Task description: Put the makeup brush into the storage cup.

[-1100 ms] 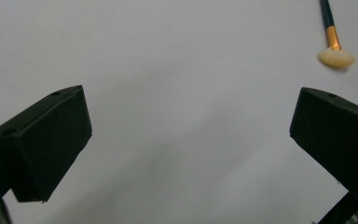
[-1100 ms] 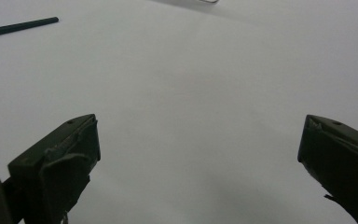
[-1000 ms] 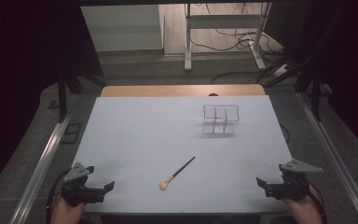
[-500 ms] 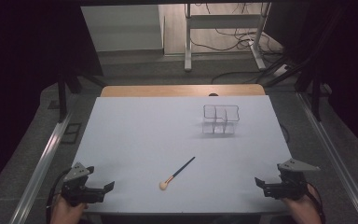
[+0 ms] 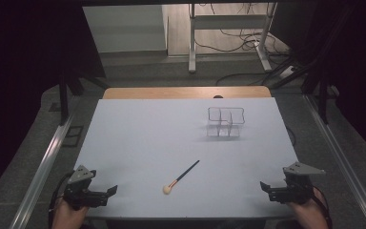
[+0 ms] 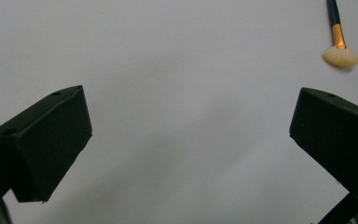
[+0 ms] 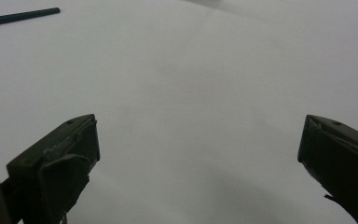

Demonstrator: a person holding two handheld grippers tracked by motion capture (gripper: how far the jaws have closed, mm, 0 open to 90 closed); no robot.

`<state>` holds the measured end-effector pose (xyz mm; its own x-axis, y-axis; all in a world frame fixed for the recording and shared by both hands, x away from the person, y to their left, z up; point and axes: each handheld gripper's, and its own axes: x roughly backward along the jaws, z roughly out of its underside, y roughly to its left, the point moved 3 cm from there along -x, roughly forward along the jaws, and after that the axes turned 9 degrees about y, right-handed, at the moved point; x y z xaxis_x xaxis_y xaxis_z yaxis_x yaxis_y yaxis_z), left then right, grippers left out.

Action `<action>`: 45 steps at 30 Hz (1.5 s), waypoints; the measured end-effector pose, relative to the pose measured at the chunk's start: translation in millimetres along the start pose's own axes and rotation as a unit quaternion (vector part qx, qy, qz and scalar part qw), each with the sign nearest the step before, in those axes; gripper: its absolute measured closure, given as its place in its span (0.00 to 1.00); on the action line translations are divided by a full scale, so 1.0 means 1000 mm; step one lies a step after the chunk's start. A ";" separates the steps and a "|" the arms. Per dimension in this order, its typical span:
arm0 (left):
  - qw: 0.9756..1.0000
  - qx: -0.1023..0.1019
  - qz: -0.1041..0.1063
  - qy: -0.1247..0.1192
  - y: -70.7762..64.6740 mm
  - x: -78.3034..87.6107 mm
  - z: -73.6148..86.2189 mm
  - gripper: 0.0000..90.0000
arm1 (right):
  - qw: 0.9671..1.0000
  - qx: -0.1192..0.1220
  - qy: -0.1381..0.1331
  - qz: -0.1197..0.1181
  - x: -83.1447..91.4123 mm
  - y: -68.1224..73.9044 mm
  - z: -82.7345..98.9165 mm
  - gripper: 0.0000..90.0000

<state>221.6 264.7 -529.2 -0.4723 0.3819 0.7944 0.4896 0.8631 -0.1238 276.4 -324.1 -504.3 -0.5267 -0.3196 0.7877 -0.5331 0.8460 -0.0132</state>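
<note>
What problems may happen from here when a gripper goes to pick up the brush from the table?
1. The brush is thin and lies flat on the table, so open jaws may scrape the surface or push it away.
2. Its round handle may roll when touched.
3. Gripping the soft bristle head may bend the bristles.
The left gripper and right gripper both stand open, apart from the brush.

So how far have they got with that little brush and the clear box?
Nothing looks done yet. The brush lies flat on the white table, apart from the clear divided box, which looks empty. Nothing is in hand: the left gripper and right gripper sit open at the near corners. Picking up the brush, and probably putting it in the box, is all still left.
</note>
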 end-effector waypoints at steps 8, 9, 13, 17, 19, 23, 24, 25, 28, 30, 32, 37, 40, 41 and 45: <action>1.000 -0.009 0.000 0.014 -0.004 -0.004 -0.007 0.00 | 1.000 -0.001 0.003 -0.001 -0.001 0.000 0.000 0.00; 1.000 -0.010 0.000 0.016 -0.004 -0.004 -0.008 0.00 | 1.000 -0.002 0.003 -0.001 -0.001 0.000 0.000 0.00; 1.000 -0.011 -0.003 0.020 -0.005 -0.005 -0.012 0.00 | 1.000 -0.002 0.004 0.000 0.000 0.000 0.000 0.00; 0.999 -0.013 -0.010 0.029 -0.006 -0.007 -0.016 0.00 | 1.000 -0.002 0.007 -0.001 -0.001 0.000 0.000 0.00; 0.999 -0.017 -0.012 0.031 -0.007 -0.009 -0.019 0.00 | 1.000 -0.001 0.009 -0.001 -0.001 0.000 0.000 0.00; 0.999 -0.019 -0.011 0.031 -0.009 -0.010 -0.024 0.00 | 1.000 -0.001 0.012 -0.001 -0.002 0.000 0.000 0.00; 0.999 -0.021 -0.010 0.032 -0.010 -0.011 -0.025 0.00 | 1.000 -0.001 0.012 -0.001 -0.002 0.000 0.000 0.00; 0.999 -0.024 -0.010 0.033 -0.011 -0.012 -0.027 0.00 | 1.000 -0.001 0.012 -0.002 -0.002 0.000 0.000 0.00; 0.999 -0.029 -0.010 0.036 -0.013 -0.014 -0.030 0.00 | 1.000 -0.002 0.012 -0.002 -0.002 -0.001 0.000 0.00; 0.999 -0.033 -0.010 0.038 -0.015 -0.016 -0.033 0.00 | 1.000 -0.003 0.013 -0.003 -0.002 -0.001 0.000 0.00; 0.999 -0.035 -0.009 0.039 -0.016 -0.017 -0.035 0.00 | 1.000 -0.003 0.014 -0.003 -0.003 -0.001 0.000 0.00; 0.999 -0.036 -0.004 0.040 -0.017 -0.019 -0.040 0.00 | 1.000 -0.003 0.015 -0.003 -0.003 -0.001 0.000 0.00; 0.998 -0.040 -0.004 0.044 -0.018 -0.021 -0.044 0.00 | 1.000 -0.002 0.015 -0.002 -0.003 -0.001 0.000 0.00; 0.998 -0.043 -0.004 0.047 -0.018 -0.022 -0.046 0.00 | 1.000 -0.002 0.014 -0.001 -0.003 -0.001 0.000 0.00; 0.997 -0.050 0.000 0.051 -0.021 -0.025 -0.051 0.00 | 1.000 -0.001 0.014 0.000 -0.003 -0.001 0.000 0.00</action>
<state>260.7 220.3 -516.1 -0.3969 0.3421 0.8517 0.5627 0.8238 -0.0687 278.5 -324.1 -506.1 -0.5081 -0.3080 0.8043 -0.5322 0.8466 -0.0120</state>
